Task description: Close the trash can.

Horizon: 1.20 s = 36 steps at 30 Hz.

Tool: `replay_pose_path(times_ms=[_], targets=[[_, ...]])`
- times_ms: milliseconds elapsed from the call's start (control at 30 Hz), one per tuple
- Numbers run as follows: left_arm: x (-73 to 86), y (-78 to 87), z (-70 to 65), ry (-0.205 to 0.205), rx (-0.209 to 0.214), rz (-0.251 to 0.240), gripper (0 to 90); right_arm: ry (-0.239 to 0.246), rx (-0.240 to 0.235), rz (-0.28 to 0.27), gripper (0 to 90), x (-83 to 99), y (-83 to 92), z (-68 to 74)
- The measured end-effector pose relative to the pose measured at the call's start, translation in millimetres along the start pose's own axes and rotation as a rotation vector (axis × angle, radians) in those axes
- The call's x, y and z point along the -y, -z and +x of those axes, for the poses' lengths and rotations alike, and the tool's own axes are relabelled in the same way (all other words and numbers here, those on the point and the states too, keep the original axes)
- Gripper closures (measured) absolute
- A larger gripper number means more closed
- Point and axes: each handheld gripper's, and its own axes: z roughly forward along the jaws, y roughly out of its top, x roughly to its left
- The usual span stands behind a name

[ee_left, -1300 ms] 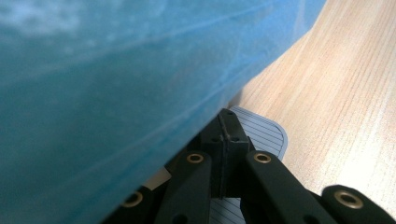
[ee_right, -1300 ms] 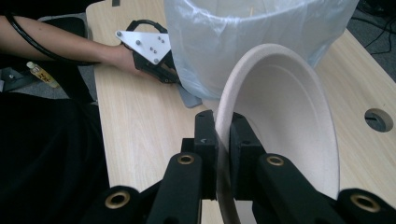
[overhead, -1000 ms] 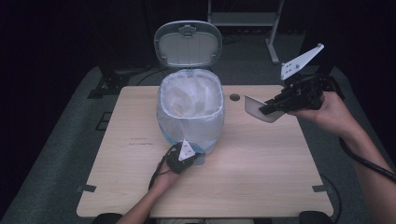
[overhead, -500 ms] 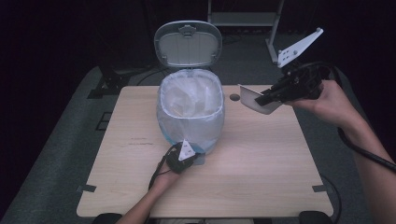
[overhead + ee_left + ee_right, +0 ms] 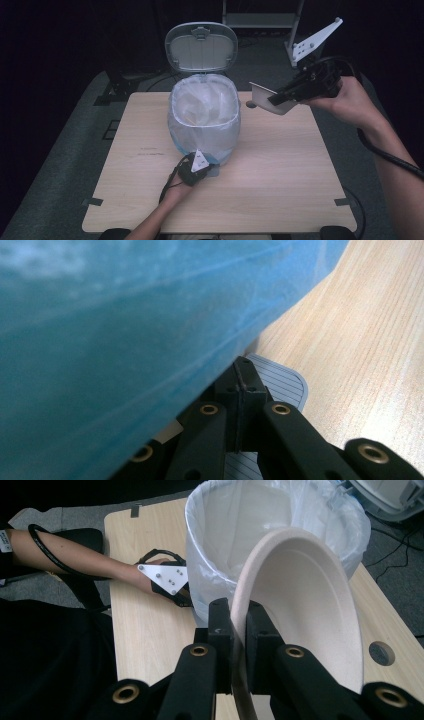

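two black grippers over a pale wood-grain table (image 5: 280,175), right gripper (image 5: 239,630) clamped on the rim of a shallow matte cream plate (image 5: 305,610) tilted beside a bag-lined round bin (image 5: 204,117) near the far edge, left gripper (image 5: 242,385) pressed closed on the ribbed grey pedal (image 5: 280,382) at the bin's base.

Wooden table (image 5: 280,165); lined bin (image 5: 205,120) stands on it.

The lined bin (image 5: 205,120) blocks mid-table; bare table (image 5: 280,165) lies open on each side.
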Motion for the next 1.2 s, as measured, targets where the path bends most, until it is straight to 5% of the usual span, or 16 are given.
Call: replay_pose_path(times_ms=[1200], targets=[[0.0,-0.1,-0.1,0.001,0.001,-0.001,90.0,0.047,-0.026,0.004,83.4,-53.5,-9.5,-1.4]])
